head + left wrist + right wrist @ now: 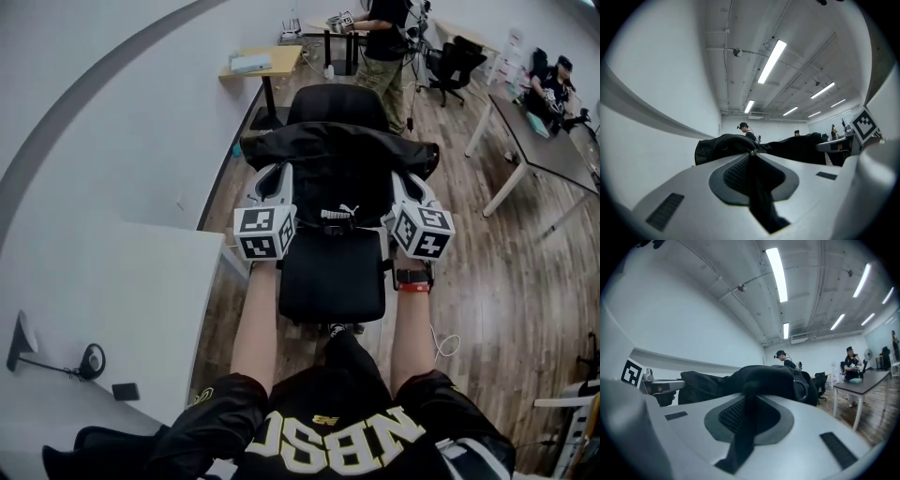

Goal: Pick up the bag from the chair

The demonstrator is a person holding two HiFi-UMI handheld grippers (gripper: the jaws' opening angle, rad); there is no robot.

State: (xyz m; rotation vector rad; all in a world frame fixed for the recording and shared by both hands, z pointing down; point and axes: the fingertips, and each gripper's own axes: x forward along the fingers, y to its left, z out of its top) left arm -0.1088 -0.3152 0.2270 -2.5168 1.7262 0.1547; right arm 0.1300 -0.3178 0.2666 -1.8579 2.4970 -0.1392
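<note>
Head view: bag (337, 159) hangs above the chair seat (333, 277). Jaws of left gripper (274, 178) and right gripper (409, 183) clench its ends, evidently sharing load.

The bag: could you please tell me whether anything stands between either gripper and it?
Nothing visible does. The left gripper and the right gripper each have their jaws shut on the black fabric of the bag, over the chair.
</note>
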